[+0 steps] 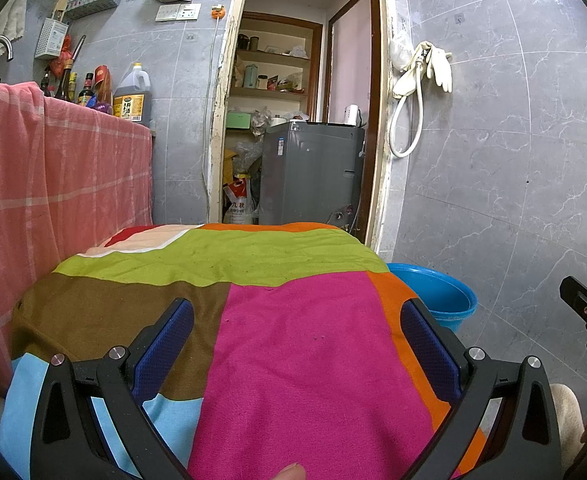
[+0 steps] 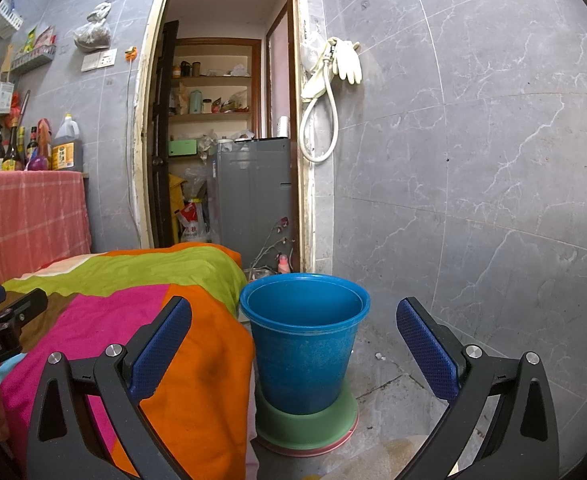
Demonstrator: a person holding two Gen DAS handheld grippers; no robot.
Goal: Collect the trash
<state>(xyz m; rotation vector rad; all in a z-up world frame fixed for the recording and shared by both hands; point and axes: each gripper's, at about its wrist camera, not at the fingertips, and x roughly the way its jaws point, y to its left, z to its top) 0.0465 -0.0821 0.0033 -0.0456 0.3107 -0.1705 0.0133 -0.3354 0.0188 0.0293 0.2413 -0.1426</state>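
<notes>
Both grippers stand with their jaws spread wide and nothing between the blue pads. The left gripper hovers over the colourful patchwork blanket that covers the table, its fingers framing the pink patch, with a brown patch under the left finger and an orange strip beside the right one. A fingertip shows at the bottom edge of the left wrist view. The right gripper is held off the table's right side, its left finger over the orange corner of the blanket and its right finger out over the grey floor. Between its fingers, further ahead, stands the blue bucket, upright on a green dish on the floor, just beside the hanging edge of the blanket; what can be seen of its inside looks bare. A small white scrap lies on the floor just to the right of the bucket. Beyond the table a doorway opens onto shelves and a grey washing machine. Rubber gloves and a white hose hang on the marbled grey wall to the right of the doorway. To the left, bottles stand on a counter draped in a pink checked cloth.
</notes>
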